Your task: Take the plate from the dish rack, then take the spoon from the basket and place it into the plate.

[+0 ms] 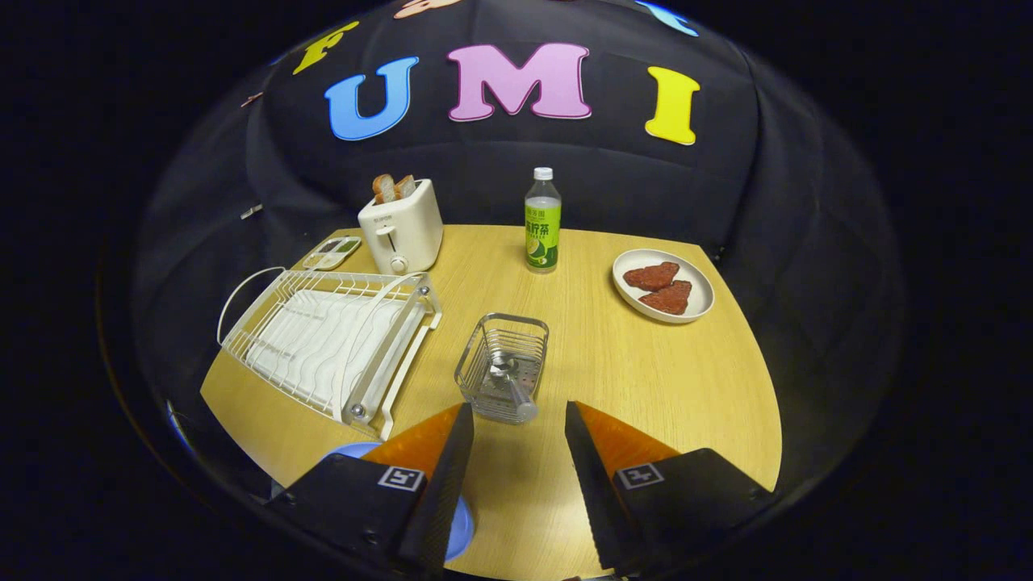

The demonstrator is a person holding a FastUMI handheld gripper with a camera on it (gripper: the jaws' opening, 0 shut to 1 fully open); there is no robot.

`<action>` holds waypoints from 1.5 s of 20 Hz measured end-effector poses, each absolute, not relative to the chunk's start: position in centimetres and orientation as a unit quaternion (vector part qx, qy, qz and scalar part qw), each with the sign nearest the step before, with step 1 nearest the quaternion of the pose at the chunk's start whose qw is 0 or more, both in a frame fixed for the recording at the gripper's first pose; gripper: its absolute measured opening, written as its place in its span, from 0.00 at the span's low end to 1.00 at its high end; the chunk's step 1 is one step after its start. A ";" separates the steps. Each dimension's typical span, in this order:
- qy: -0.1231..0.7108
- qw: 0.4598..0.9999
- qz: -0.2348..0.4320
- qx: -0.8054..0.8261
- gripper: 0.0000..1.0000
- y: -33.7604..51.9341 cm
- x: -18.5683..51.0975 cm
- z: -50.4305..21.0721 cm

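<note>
The blue plate (458, 524) lies on the table under the left finger; the gripper (516, 424), fingers spread and empty, faces the spoon (510, 379) in the basket (502, 367) just ahead. Next, probably, a forward reach.

Gripper (516, 420) above the table, fingers spread wide apart, nothing between them.

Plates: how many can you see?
2. A blue plate lies under the open gripper's left finger; a white plate with meat sits beyond, right of the bottle.
</note>
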State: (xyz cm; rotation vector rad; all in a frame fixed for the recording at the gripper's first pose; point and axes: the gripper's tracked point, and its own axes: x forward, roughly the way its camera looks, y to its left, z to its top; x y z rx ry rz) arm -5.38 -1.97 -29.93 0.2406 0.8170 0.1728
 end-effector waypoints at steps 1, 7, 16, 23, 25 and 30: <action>0.400 0.906 0.086 0.109 0.64 -2.0 -5.0 -30.6; 0.418 0.898 0.108 0.087 0.46 -1.3 -3.2 -33.1; 0.419 0.896 0.117 0.086 0.12 -0.9 -2.8 -32.9; 0.386 0.911 0.105 0.096 0.12 -1.7 -3.1 -28.8; 0.374 0.916 0.105 0.104 0.12 -1.8 -3.7 -26.6; 0.351 0.921 0.113 0.126 0.12 -1.8 -7.3 -21.5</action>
